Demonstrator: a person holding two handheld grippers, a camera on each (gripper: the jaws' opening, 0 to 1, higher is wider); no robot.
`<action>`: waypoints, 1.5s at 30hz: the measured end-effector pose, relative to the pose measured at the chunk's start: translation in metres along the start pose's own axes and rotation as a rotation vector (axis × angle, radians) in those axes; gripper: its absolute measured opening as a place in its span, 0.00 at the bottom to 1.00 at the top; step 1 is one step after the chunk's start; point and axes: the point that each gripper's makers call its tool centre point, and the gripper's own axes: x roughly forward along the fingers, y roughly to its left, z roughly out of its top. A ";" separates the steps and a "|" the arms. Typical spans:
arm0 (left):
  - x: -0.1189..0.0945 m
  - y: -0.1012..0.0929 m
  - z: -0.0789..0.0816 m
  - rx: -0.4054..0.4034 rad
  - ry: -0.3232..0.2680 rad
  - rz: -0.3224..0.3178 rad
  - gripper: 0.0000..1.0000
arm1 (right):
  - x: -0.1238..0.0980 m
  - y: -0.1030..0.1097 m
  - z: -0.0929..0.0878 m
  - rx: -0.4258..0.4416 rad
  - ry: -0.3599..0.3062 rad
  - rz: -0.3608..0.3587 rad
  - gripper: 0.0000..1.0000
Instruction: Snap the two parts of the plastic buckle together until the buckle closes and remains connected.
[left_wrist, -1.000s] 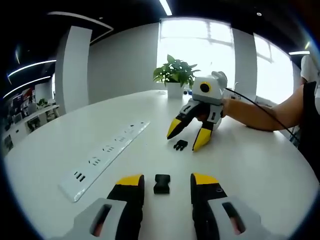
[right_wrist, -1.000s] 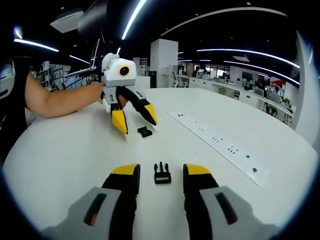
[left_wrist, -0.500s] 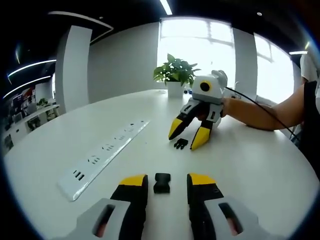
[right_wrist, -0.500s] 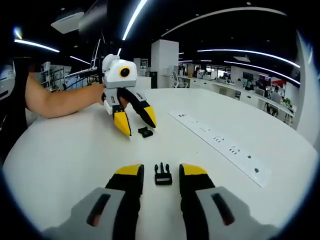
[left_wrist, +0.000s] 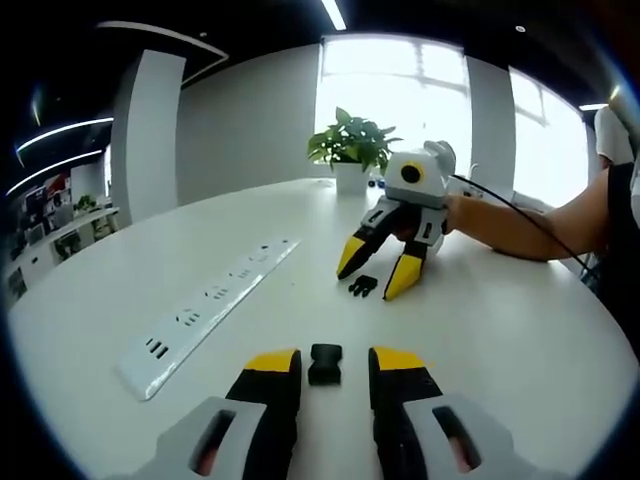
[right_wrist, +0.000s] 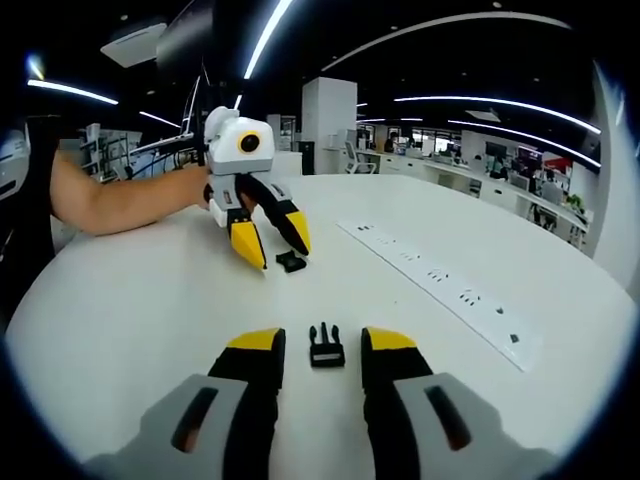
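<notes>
On the white desk (left_wrist: 500, 330) each claw stands parted around its own buckle half, apparently not touching: left claw (left_wrist: 334, 361) around socket (left_wrist: 324, 363), right claw (right_wrist: 324, 341) around pronged half (right_wrist: 324, 346).

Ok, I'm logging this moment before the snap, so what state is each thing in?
Socket half: flat on the table, between the left tongs, not gripped.
Pronged half: flat on the table, between the right tongs, not gripped.
Left tongs: open.
Right tongs: open.
Buckle: still in two parts.
Power strip: nothing plugged in.
</notes>
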 end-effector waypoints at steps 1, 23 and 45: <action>0.000 0.001 -0.001 0.003 0.004 0.002 0.27 | 0.000 0.000 0.000 0.001 0.000 0.002 0.32; 0.002 -0.001 -0.004 0.025 0.012 -0.002 0.22 | 0.000 0.002 -0.001 0.012 -0.004 0.012 0.31; 0.002 0.002 -0.004 0.048 0.009 0.016 0.18 | 0.000 0.003 -0.001 0.014 -0.006 0.016 0.28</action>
